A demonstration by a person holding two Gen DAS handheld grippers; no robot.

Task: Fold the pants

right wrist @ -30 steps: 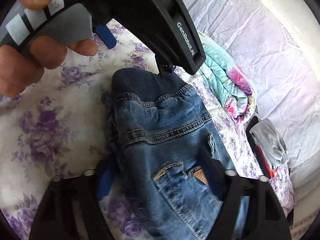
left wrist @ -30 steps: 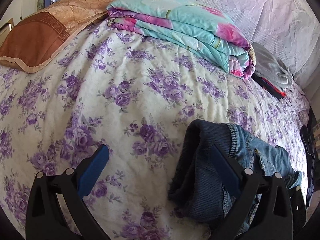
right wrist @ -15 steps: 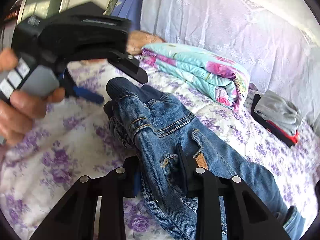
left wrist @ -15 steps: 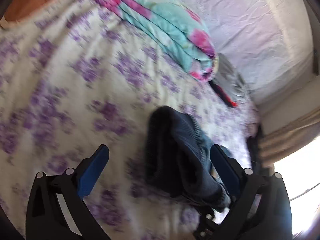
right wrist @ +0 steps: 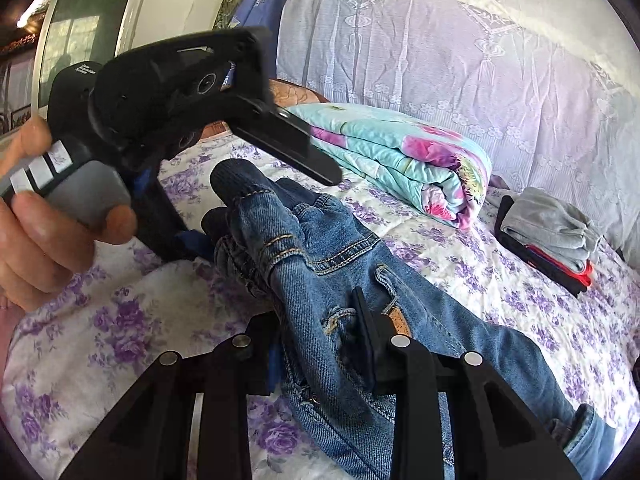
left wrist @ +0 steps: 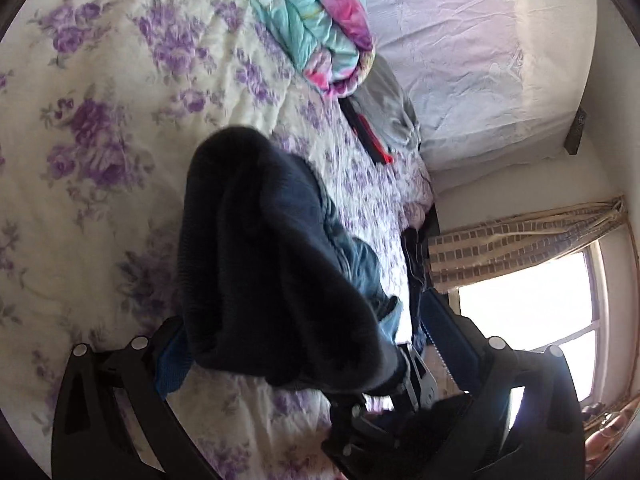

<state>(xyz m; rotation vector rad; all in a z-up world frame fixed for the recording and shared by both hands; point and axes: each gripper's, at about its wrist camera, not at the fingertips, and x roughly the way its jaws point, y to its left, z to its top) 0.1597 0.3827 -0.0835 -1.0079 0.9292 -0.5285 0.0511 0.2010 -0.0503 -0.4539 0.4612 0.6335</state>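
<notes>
Blue jeans with a dark ribbed waistband (right wrist: pixel 320 264) lie on the flowered bedspread (right wrist: pixel 100 320). My right gripper (right wrist: pixel 320 336) is shut on the jeans near the back pocket and lifts them a little. In the left wrist view the dark waistband (left wrist: pixel 272 264) bulges up between the fingers of my left gripper (left wrist: pixel 304 344), whose jaws stand wide apart around it. The left gripper also shows in the right wrist view (right wrist: pixel 256 152), held in a hand above the waistband.
A folded turquoise floral quilt (right wrist: pixel 400 156) lies at the back of the bed. A small stack of grey, red and black clothes (right wrist: pixel 552 236) lies to its right. A lace-covered headboard (right wrist: pixel 440 52) stands behind. A curtained window (left wrist: pixel 532 296) is at the right.
My right gripper has shut on the jeans and raised them. My left gripper has swung right over the waistband, which now sits between its open fingers.
</notes>
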